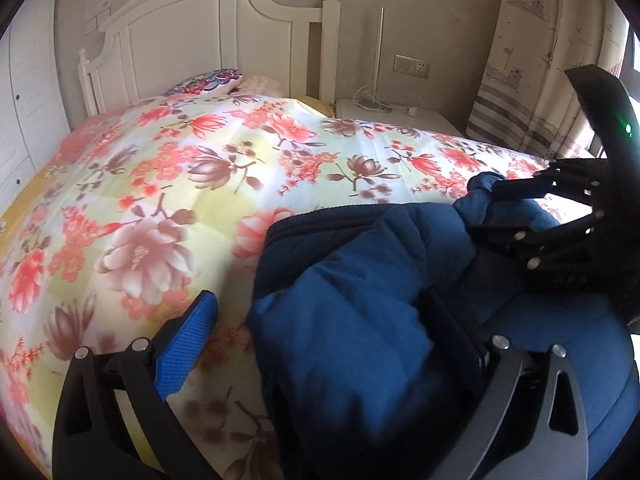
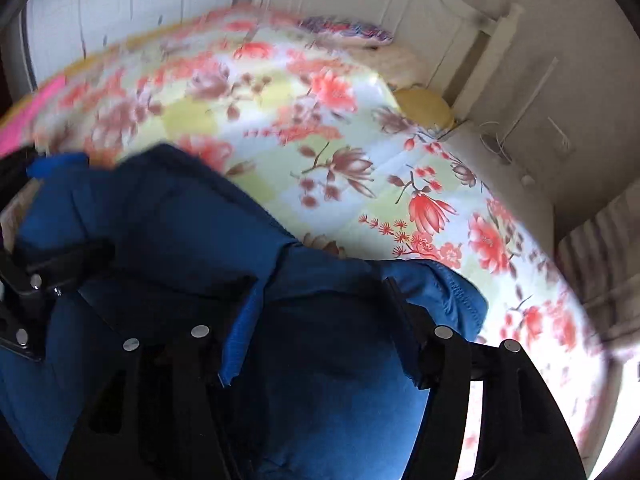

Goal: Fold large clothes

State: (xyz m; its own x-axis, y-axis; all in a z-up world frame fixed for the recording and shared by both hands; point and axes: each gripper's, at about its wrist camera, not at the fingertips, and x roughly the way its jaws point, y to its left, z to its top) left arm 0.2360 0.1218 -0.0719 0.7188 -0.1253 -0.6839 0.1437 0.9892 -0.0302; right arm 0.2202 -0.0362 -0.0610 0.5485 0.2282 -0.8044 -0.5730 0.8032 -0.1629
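A blue padded jacket (image 1: 352, 312) lies bunched on the flowered bedspread (image 1: 168, 184). My left gripper (image 1: 320, 332) is open; its blue-padded left finger (image 1: 188, 344) rests on the spread, and the right finger is half buried in jacket fabric. In the left wrist view my right gripper (image 1: 492, 200) is at the right, closed on a fold of the jacket. In the right wrist view the jacket (image 2: 192, 232) fills the lower frame, and my right gripper (image 2: 320, 300) has fabric bunched between its fingers. The left gripper (image 2: 44, 184) shows at the far left.
A white headboard (image 1: 200, 32) and patterned pillow (image 1: 208, 80) stand at the bed's head. A white nightstand (image 1: 396, 114) with a lamp pole and cord sits beside it. A curtain (image 1: 532, 60) hangs at the right. White wardrobe doors (image 1: 24, 100) line the left.
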